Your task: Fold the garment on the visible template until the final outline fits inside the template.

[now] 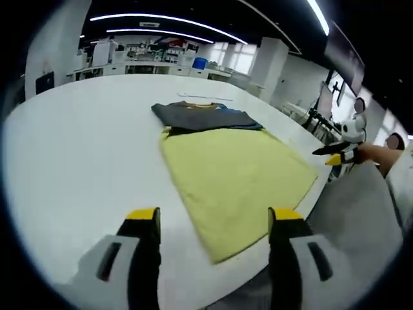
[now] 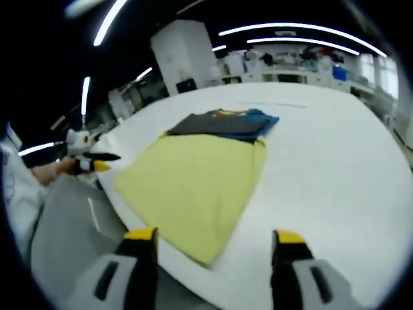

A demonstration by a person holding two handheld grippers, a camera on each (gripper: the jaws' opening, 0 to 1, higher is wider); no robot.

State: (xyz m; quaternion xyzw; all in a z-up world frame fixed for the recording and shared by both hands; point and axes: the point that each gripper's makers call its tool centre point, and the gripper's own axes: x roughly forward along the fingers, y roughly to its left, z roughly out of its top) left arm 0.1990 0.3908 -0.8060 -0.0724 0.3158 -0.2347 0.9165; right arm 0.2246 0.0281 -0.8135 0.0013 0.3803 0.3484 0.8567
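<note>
A yellow rectangular template sheet (image 1: pixel 235 177) (image 2: pixel 193 184) lies flat on the white table (image 1: pixel 84 148) (image 2: pixel 322 161), reaching its near edge. A folded dark grey garment with a blue part (image 1: pixel 203 116) (image 2: pixel 226 123) rests at the sheet's far end, mostly past its far edge. In the left gripper view my left gripper (image 1: pixel 214 216) hovers open over the sheet's near corner with nothing between its jaws. My right gripper (image 2: pixel 215 236) is open above the other near corner, also holding nothing. Each gripper appears off the table's edge in the other's view: the right (image 1: pixel 335 155), the left (image 2: pixel 90 161).
The table's near edge (image 1: pixel 277 252) (image 2: pixel 116 194) runs just under the sheet. A person's hand (image 1: pixel 381 155) and grey clothing (image 2: pixel 64 219) sit beside it. Benches and shelves (image 1: pixel 155 58) line the far wall, and dark equipment (image 1: pixel 326 110) stands beyond the table.
</note>
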